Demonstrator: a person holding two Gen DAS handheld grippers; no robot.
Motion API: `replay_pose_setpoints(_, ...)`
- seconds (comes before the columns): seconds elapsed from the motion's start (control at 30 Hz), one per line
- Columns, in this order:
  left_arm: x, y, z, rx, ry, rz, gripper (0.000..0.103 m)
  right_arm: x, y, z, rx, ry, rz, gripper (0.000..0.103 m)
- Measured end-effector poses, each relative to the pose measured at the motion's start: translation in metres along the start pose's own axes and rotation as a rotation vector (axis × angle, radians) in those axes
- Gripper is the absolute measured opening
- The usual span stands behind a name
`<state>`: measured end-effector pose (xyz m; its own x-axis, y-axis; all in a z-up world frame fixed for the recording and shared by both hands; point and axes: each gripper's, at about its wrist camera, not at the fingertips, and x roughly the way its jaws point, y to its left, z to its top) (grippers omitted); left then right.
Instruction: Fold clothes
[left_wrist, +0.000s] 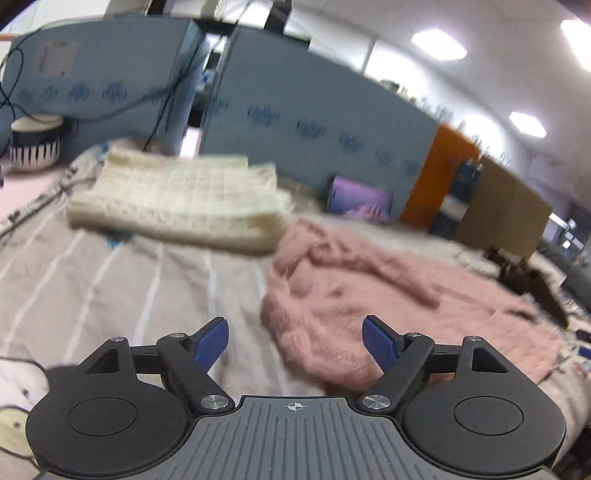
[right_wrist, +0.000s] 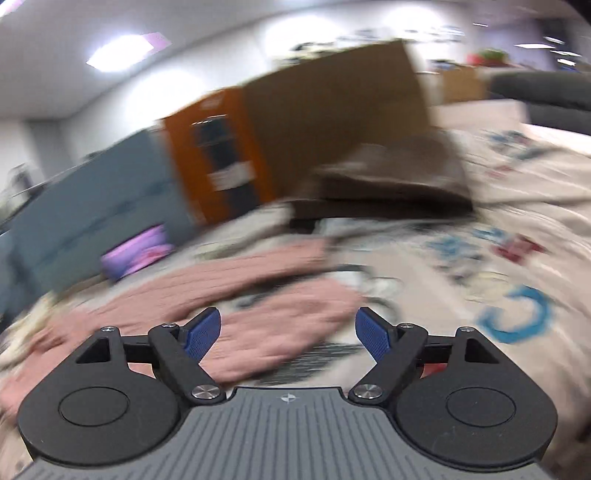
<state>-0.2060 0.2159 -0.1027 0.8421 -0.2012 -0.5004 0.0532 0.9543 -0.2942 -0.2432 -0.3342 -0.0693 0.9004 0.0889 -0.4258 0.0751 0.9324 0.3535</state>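
Note:
A fuzzy pink sweater (left_wrist: 388, 302) lies spread and rumpled on the patterned bed sheet (left_wrist: 110, 280). My left gripper (left_wrist: 295, 341) is open and empty, just above the sweater's near left edge. In the right wrist view the same pink sweater (right_wrist: 251, 306) lies ahead with a sleeve stretched to the right. My right gripper (right_wrist: 288, 334) is open and empty above its near edge. A folded cream knit garment (left_wrist: 177, 199) lies at the back left. A folded dark brown garment (right_wrist: 399, 177) lies at the back in the right wrist view, which is motion-blurred.
Blue partition panels (left_wrist: 303, 122) stand behind the bed, with an orange cabinet (left_wrist: 439, 173) and a cardboard box (right_wrist: 332, 110) beside them. A purple box (left_wrist: 360, 201) leans against the panel. A striped round container (left_wrist: 35, 142) sits at the far left.

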Motion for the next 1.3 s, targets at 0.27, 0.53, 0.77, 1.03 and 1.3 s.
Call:
replay_pose_setpoints(0.27,0.006,-0.028,-0.012,0.058,0.030,0.060,0.011,0.048,-0.006,0.009,0.122,0.087,-0.097,0.057)
replay_pose_setpoints(0.53,0.007,-0.026,-0.008,0.092,0.030,0.121,0.006,0.038,0.009,0.013,0.088,0.021,0.006,0.008)
replay_pose_setpoints(0.77,0.007,-0.025,-0.004,0.121,0.029,0.173,0.015,0.042,-0.003,0.014,0.097,0.089,-0.151,0.007)
replay_pose_setpoints(1.03,-0.026,-0.032,0.002,0.153,-0.138,0.165,0.057,0.023,0.005,0.024,-0.034,-0.103,-0.288,0.050)
replay_pose_setpoints(1.3,-0.024,-0.070,-0.016,0.357,-0.036,0.085,0.082,0.040,0.077,0.021,-0.044,0.044,0.311,0.080)
